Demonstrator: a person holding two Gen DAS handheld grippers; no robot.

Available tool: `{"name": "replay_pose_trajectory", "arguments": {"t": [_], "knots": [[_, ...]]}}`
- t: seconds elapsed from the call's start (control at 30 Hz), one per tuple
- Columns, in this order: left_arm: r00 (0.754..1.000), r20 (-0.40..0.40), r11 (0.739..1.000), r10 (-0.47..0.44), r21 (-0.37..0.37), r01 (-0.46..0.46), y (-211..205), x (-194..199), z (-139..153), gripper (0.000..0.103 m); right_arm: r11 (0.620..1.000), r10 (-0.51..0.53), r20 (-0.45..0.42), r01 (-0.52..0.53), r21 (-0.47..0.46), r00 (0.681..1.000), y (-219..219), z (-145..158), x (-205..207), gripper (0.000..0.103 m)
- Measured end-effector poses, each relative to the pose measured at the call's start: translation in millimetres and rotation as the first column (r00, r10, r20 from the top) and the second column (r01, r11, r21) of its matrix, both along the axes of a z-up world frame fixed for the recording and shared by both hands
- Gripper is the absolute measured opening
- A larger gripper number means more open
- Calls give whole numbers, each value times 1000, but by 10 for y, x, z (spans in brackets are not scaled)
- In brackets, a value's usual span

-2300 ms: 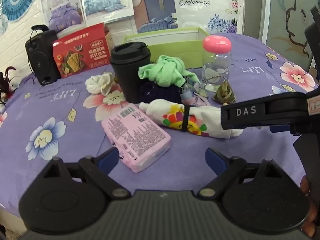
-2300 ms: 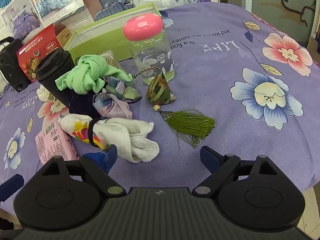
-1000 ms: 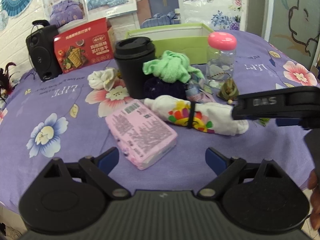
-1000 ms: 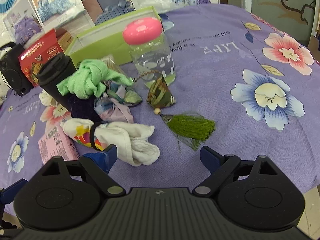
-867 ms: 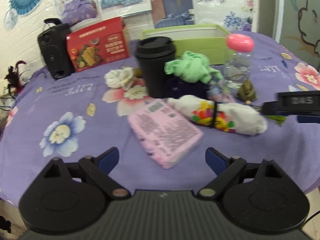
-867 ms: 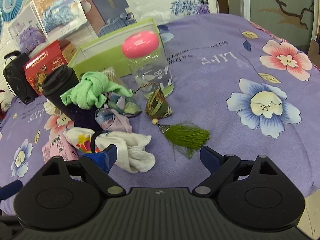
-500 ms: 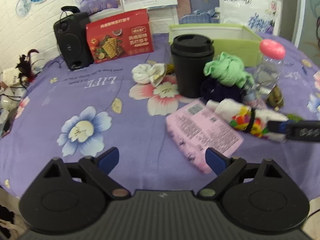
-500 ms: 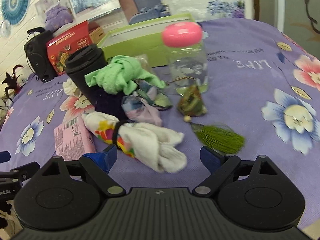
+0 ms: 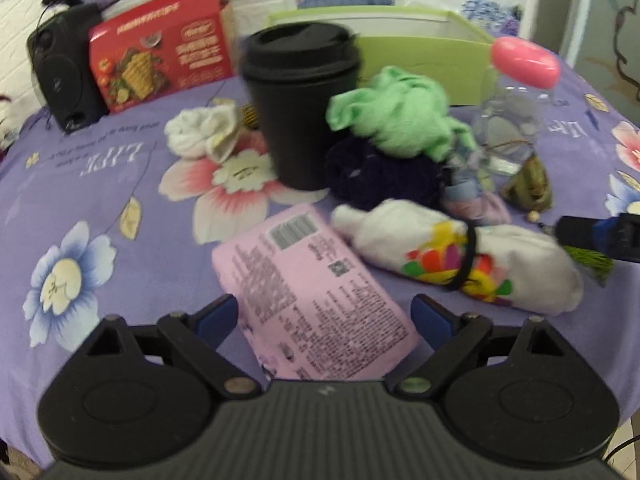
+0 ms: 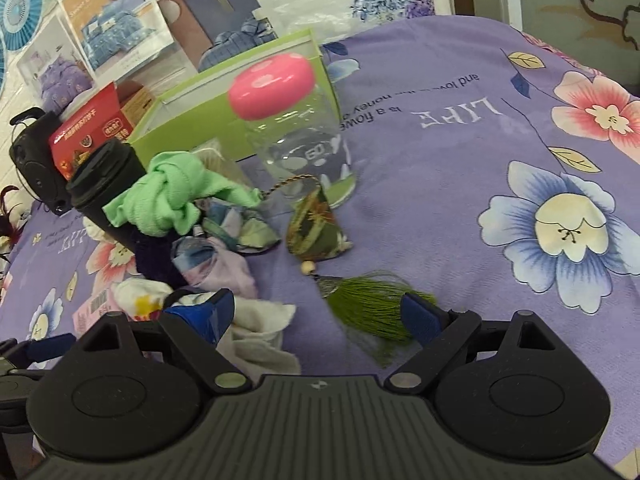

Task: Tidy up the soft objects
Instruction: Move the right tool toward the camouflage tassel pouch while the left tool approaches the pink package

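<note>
Tilting downward over the table, the left gripper [image 9: 324,316] has its jaws spread wide around the near end of the pink tissue pack [image 9: 316,292], without touching it. In the right wrist view, the right gripper [image 10: 318,312], jaws likewise spread and empty, hangs over the white banded cloth roll [image 10: 256,332] and green tassel [image 10: 368,312].
</note>
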State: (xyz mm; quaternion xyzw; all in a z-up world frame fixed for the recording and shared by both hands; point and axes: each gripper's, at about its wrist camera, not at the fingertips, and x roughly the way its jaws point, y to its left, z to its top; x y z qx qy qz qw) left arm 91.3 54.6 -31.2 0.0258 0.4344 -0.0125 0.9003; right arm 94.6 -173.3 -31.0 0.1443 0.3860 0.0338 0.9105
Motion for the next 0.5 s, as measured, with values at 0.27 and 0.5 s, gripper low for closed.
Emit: {"name": "replay_pose_trajectory", "arguments": {"t": [0.27, 0.5], "knots": [[989, -29, 990, 144, -6, -144, 626, 15, -42, 92, 1000, 11, -2, -11, 0, 1000, -49, -64, 176, 77], [992, 18, 992, 124, 3, -124, 498, 17, 84, 92, 991, 21, -60, -29, -134, 998, 118, -186, 762, 78]]}}
